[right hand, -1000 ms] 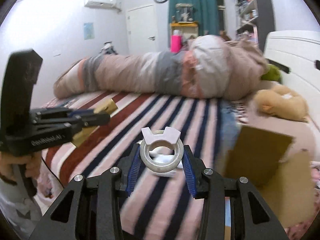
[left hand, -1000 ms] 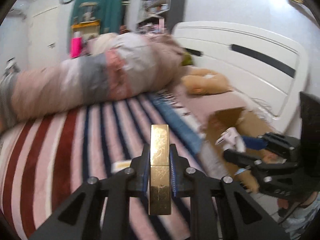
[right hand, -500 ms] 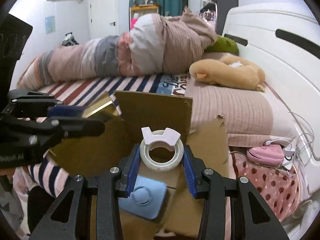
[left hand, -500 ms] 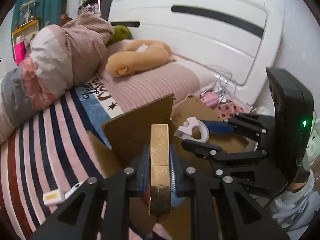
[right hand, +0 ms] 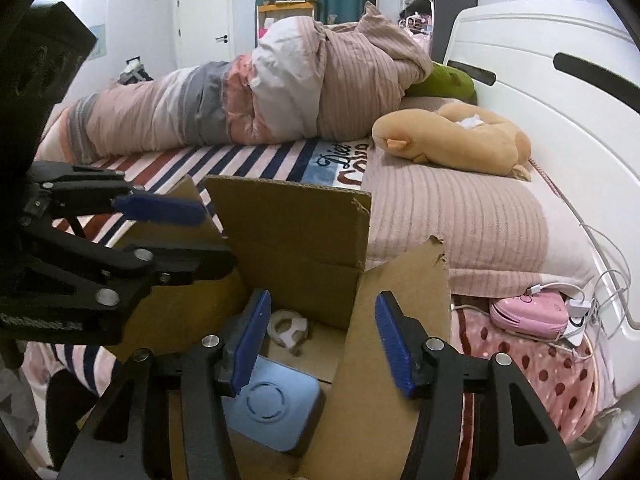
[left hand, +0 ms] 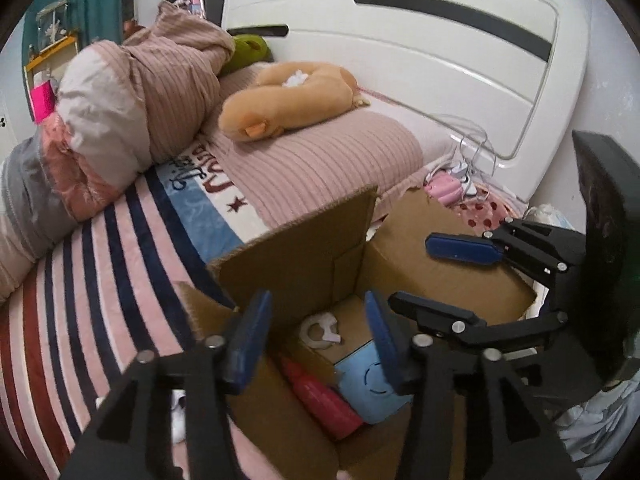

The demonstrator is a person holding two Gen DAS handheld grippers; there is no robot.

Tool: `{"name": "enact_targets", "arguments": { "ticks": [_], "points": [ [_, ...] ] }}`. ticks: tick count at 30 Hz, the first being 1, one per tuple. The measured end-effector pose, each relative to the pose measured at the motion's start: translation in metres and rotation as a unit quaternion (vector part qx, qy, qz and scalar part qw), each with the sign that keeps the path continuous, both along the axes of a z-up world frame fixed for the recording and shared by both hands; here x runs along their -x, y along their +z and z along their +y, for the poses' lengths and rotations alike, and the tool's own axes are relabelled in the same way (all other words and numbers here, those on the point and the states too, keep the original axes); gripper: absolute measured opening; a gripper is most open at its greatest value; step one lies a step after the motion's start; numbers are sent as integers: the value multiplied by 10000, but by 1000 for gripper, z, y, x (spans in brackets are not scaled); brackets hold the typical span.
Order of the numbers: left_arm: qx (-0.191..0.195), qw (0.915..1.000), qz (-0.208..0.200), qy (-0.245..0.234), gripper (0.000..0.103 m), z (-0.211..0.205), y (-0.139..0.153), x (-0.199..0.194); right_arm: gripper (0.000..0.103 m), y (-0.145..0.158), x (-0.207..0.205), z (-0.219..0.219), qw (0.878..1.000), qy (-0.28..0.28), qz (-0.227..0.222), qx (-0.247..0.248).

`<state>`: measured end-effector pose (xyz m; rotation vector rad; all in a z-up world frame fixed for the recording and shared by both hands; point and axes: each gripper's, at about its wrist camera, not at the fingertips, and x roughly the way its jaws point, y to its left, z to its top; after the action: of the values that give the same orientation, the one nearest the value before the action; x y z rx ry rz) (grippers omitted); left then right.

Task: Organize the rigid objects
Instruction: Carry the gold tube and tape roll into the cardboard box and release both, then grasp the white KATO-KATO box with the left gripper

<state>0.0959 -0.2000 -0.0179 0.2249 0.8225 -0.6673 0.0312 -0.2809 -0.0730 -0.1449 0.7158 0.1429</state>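
Both the left gripper and right gripper hang over the open cardboard box, jaws opening with nothing between them. Inside the box lie a white tape dispenser, blue case and red bottle. Beyond the box spread the striped bed, a plush toy and the white headboard.

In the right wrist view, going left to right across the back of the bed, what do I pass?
Rolled striped duvet → green plush → tan plush toy → white headboard.
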Motion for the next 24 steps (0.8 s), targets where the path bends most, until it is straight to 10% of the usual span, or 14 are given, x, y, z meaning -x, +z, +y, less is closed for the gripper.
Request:
{"name": "enact_targets", "arguments": {
  "ticks": [12,18,24],
  "points": [
    [139,9917,-726,1048,68,136,44,31,52,35,27,92,9941,903,-482,-370],
    [83,9878,-533,1462,68,214,15,24,53,17,18,175,9857,1580,-166,-555],
    [225,9870,-106,1589,70,258,-46,0,77,-40,-3,229,9834,1701,402,-485]
  ]
}}
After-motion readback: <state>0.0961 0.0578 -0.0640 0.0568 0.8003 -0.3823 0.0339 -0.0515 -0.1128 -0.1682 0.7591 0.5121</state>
